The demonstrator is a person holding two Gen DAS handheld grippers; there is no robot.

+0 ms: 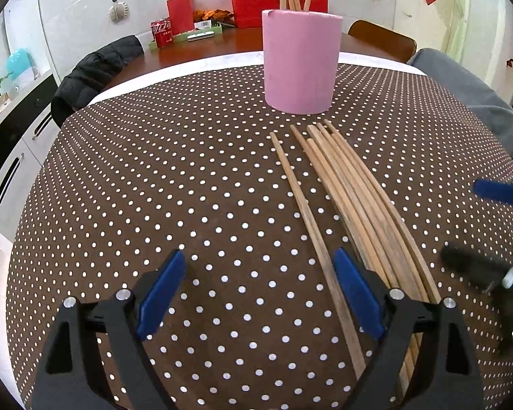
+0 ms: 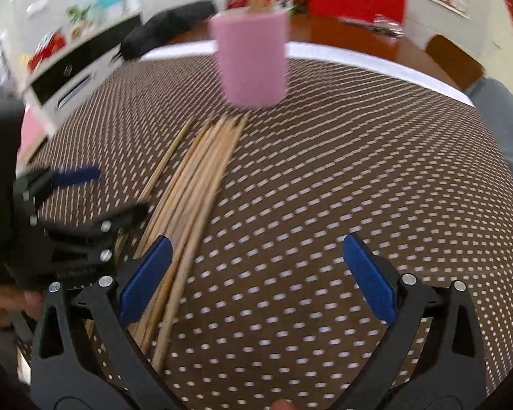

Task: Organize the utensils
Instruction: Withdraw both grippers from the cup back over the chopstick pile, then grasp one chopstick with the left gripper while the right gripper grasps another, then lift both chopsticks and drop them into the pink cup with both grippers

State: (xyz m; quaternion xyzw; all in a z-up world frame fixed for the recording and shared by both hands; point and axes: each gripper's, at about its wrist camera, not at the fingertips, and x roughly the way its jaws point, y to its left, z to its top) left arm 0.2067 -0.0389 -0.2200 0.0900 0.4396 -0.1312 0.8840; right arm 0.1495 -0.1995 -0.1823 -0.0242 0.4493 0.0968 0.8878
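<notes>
A pink cup stands upright on the dotted brown tablecloth with several wooden chopsticks in it. Several more chopsticks lie flat in a loose bundle in front of the cup. My left gripper is open and empty, low over the cloth, its right finger over the bundle's near ends. In the blurred right wrist view the cup and the bundle show left of centre. My right gripper is open and empty, its left finger beside the bundle. The left gripper shows at the left edge.
A black jacket on a chair is at the table's far left. A brown chair back and a grey sleeve are at the far right. Red boxes and a cola can stand on the wooden table behind. White cabinets run along the left.
</notes>
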